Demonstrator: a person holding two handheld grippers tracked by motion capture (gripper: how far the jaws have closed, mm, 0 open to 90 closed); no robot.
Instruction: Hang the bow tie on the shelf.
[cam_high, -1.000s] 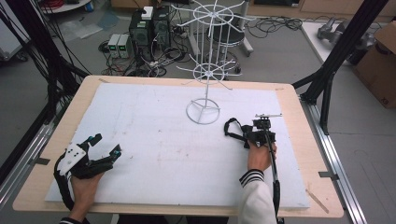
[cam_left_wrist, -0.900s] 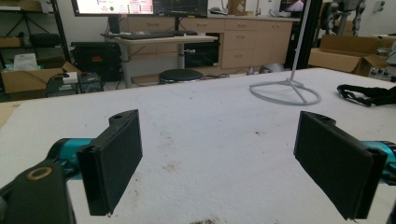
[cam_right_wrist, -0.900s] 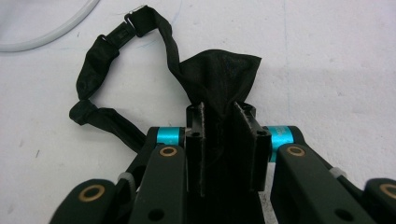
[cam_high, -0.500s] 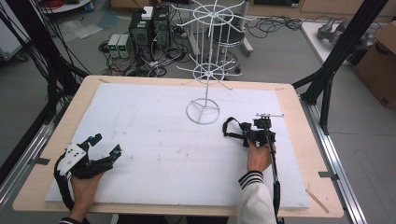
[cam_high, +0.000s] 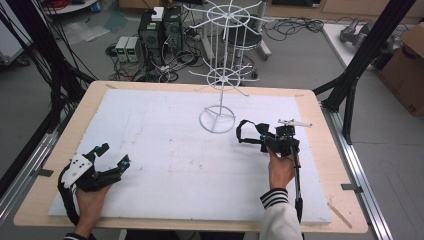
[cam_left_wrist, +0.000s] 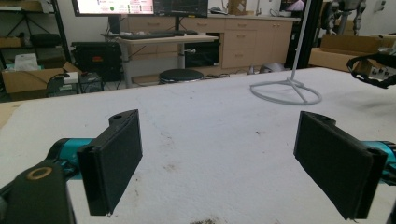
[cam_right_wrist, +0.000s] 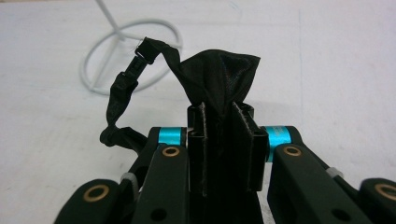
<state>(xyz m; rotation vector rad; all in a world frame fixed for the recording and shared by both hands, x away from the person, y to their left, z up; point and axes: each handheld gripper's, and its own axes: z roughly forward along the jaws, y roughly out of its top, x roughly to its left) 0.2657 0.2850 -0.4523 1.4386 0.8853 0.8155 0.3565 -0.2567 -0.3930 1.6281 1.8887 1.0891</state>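
Black two-jaw left gripper (cam_high: 111, 156) with flat black pads (cam_left_wrist: 116, 156), teal collars behind them, brass-ringed pivot screws, white plate on top, black cable looping from rear. Right gripper (cam_right_wrist: 223, 140) same black links, teal collars, brass rings, grey plate on top. Right sleeve (cam_high: 278, 220) white, black-striped cuff.

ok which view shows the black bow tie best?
Right gripper view: the black bow tie is close up, pinched in the right gripper, strap and clasp trailing left. High view shows it small near the white wire stand. Left gripper view catches an edge.
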